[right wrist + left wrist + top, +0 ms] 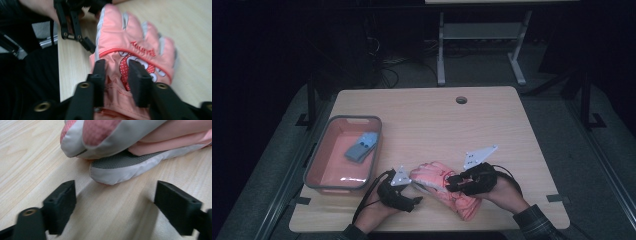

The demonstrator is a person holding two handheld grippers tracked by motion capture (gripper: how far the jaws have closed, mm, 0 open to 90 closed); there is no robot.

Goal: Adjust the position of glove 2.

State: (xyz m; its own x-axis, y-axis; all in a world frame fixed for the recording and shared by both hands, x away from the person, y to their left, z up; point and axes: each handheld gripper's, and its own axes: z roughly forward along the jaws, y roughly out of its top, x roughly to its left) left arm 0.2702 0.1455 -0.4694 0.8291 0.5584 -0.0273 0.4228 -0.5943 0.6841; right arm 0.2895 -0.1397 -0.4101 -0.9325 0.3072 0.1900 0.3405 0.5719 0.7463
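High view has a pink glove (pixel 443 187) lying flat near the table's (pixel 427 117) front edge, between the two grippers, fingers pointing left toward the tray (pixel 312 165). It's a padded winter glove, so probably light, soft and floppy: it'll sag and fold wherever it isn't supported, and the shell fabric looks a bit slick. Nothing fragile about it. The grey fingertips (pixel 117 168) in the left gripper view are thin enough to pinch, but the cuff or back seems the safer grab since there's more bulk to bite into. The right gripper (pixel 117 75) sits over the back of the glove, jaws part open with a fold of fabric between them; whether the pads actually press on it is hard to tell. The left gripper (pixel 115 202) is wide open, holding nothing, just short of the fingertips. A blue item (pixel 361 147) lies in the tray, well apart.
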